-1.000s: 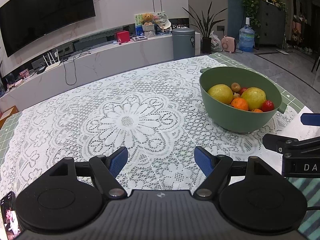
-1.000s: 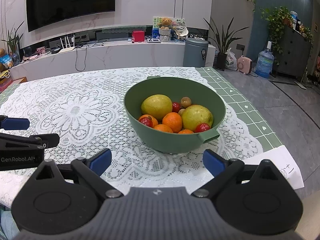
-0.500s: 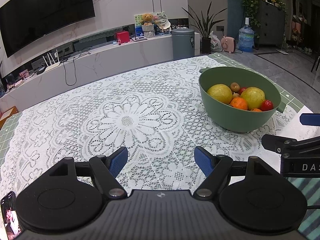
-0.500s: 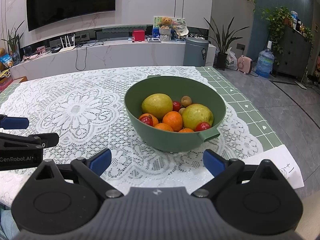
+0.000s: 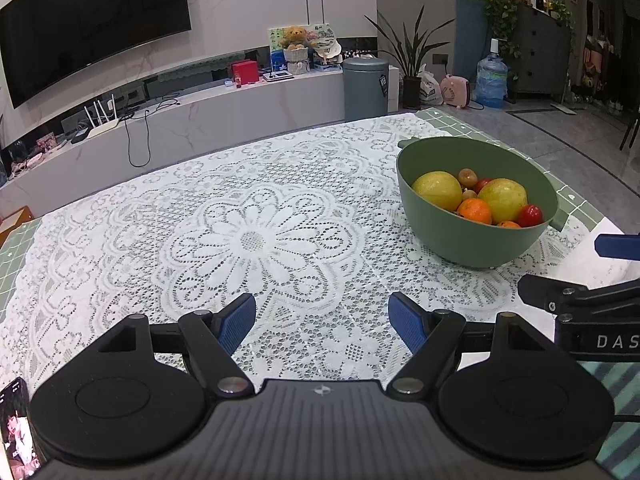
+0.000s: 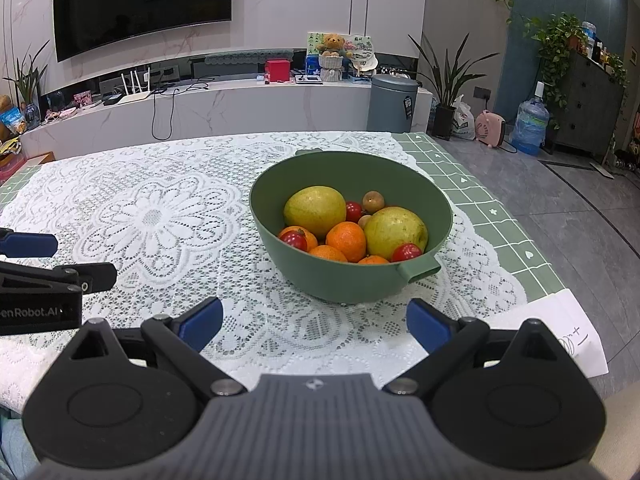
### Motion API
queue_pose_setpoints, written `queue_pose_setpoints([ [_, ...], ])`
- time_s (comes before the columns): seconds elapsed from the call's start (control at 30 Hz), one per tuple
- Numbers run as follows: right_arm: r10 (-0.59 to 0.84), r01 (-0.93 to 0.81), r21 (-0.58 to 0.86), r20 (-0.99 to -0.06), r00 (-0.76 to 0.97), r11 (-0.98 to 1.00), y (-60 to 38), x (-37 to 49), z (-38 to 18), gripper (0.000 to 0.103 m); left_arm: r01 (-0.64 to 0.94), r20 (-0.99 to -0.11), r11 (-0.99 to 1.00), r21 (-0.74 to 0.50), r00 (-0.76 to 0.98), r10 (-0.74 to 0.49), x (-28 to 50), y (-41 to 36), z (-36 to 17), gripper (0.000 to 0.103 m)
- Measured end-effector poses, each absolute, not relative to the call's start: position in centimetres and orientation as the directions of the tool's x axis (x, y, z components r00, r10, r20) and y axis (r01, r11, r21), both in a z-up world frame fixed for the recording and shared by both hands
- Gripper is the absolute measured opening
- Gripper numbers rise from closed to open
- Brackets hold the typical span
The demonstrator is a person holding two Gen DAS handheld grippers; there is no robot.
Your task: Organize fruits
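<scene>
Green bowl (image 6: 352,280) slightly farther off on lace tablecloth (image 6: 160,216), television (image 6: 140,0) beyond

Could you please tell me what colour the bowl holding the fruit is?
The bowl is a muted sage green, inside and out; the right wrist view shows it best.
</scene>
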State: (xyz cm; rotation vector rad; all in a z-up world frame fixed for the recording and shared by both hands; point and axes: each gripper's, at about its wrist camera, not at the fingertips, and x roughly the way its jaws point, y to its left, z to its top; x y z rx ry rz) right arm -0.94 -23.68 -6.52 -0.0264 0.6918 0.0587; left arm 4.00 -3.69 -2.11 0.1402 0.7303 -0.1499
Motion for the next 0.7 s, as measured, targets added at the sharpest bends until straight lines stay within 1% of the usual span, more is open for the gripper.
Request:
queue_pose_setpoints([
  [0.17, 0.046, -0.064, -0.005, -0.639, 0.768, 0.998, -23.62, -0.99, -6.62, 0.095, 0.173, -0.668, 0.981, 0.084, 0.741, -0.073, 3.98, -3.63, -2.14, 0.089],
  [0.37, 0.046, -0.065, -0.006, -0.640, 0.767, 0.998, -23.61, -0.99, -6.64, 0.095, 0.171, -0.675, 0.984, 0.048, 0.732, -0.094, 4.08, -3.20, -1.89, 0.089],
  [0.7, 0.047, -0.069, -0.009, -0.643, 0.765, 0.998, -23.49, -0.95, -6.84, 0.095, 0.159, -0.667, 0.986, 0.046, 0.740, -0.089, 4.02, -2.87, -1.69, 0.089],
])
